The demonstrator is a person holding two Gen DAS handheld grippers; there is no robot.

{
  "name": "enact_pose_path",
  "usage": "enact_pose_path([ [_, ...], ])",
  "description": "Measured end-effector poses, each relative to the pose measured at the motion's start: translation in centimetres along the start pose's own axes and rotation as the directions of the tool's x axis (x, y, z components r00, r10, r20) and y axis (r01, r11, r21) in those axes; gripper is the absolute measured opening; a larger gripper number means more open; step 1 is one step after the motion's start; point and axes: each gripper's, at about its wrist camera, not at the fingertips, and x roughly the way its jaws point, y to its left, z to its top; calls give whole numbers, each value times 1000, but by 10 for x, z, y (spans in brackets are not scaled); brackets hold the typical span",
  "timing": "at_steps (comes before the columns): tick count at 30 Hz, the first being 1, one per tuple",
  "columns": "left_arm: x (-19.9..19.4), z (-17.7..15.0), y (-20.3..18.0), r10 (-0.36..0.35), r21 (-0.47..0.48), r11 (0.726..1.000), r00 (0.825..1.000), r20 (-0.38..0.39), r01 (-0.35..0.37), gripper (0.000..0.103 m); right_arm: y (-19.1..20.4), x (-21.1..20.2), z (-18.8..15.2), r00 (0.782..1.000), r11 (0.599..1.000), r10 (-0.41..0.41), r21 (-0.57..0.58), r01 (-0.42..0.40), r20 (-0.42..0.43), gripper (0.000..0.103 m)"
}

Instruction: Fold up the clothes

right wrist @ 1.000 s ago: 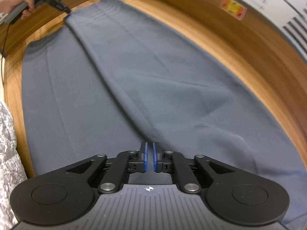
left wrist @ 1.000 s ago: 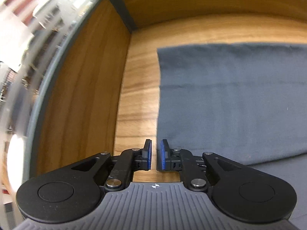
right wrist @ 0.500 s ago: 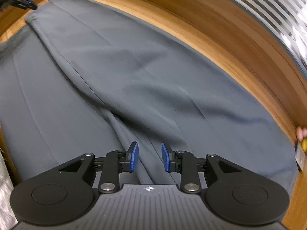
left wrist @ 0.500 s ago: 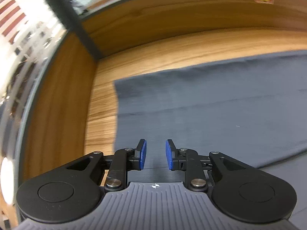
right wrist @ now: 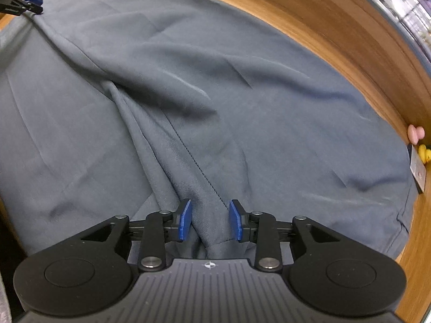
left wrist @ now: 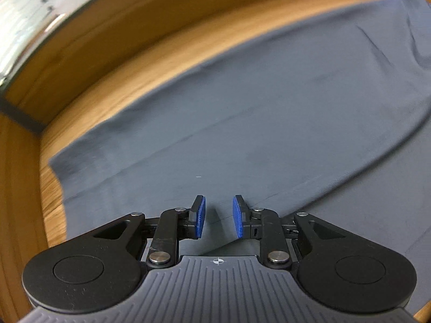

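A large grey garment (left wrist: 269, 123) lies spread on a wooden table (left wrist: 161, 53), with one layer folded over another. My left gripper (left wrist: 217, 216) is open just above the cloth near its folded edge. My right gripper (right wrist: 210, 220) is open, and a bunched ridge of the same grey garment (right wrist: 188, 123) with a stitched seam runs up between its blue pads without being clamped. The left gripper also shows in the right wrist view (right wrist: 24, 2) at the far top left corner of the cloth.
A raised wooden rim (right wrist: 336, 27) borders the table on the far side. A small pink and yellow toy (right wrist: 420, 145) and a card sit at the right edge. A dark post (left wrist: 21, 115) stands at the left corner.
Both grippers have opened and released the cloth. The left has swung right over the garment. The cloth in front of the right gripper has bunched into a ridge.
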Motion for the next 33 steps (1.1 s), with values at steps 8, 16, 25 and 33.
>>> enact_pose_path([
  [8, 6, 6, -9, 18, -57, 998, 1000, -26, -19, 26, -7, -12, -5, 999, 1000, -28, 6, 28, 40, 1],
  [16, 11, 13, -1, 55, -117, 991, 997, -49, -61, 26, -3, -23, -34, 999, 999, 44, 4, -44, 14, 9],
  [25, 3, 25, 28, 131, -231, 963, 991, -36, -136, 30, -42, -55, -44, 994, 983, -27, 184, 7, 105, 30],
  [33, 5, 49, 68, 176, -253, 951, 984, -25, -176, 30, -97, -36, -27, 991, 977, -114, 188, 100, 64, 35],
])
